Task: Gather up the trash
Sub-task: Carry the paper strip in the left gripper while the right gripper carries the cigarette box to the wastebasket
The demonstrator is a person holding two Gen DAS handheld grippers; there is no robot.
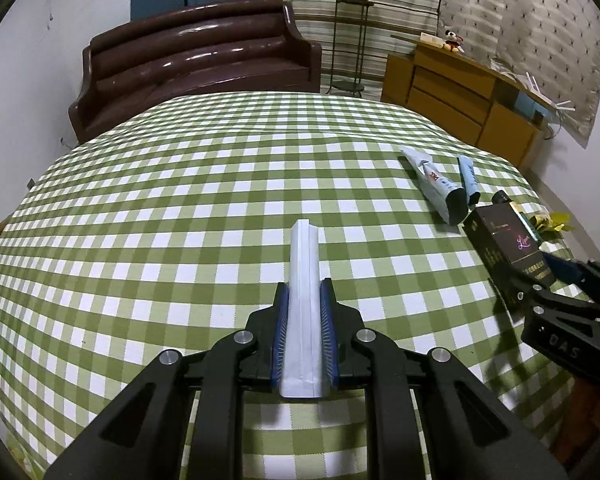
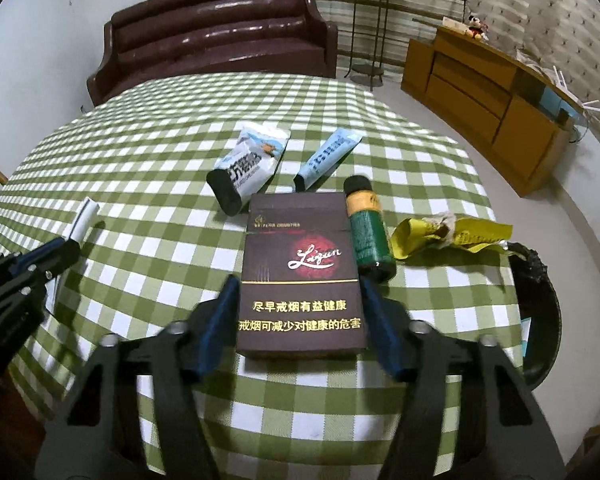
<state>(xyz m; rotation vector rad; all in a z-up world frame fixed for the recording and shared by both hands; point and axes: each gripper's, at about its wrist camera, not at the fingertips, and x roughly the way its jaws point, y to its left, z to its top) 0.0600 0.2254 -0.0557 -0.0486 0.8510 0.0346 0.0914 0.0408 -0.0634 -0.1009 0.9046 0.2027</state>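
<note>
My left gripper point(image 1: 304, 292) is shut on a long white folded packet point(image 1: 305, 264), which sticks out ahead of its blue pads above the green check tablecloth point(image 1: 180, 200). A dark cigarette box point(image 2: 300, 272) with gold print lies lengthwise between the fingers of my right gripper point(image 2: 298, 284), whose pads sit against its two long sides. In the left wrist view the same box point(image 1: 500, 248) shows at the right edge, held by the right gripper point(image 1: 536, 280). The left gripper point(image 2: 60, 248) and its white packet point(image 2: 86, 212) appear at the left of the right wrist view.
Beyond the box lie a white-and-blue snack wrapper point(image 2: 252, 164), a light-blue sachet point(image 2: 328, 156), a green bottle point(image 2: 368, 232) and a crumpled yellow wrapper point(image 2: 448, 234). A black bin rim point(image 2: 540, 280) shows past the table's right edge. A brown sofa point(image 1: 196, 52) and wooden cabinet point(image 1: 460, 96) stand behind.
</note>
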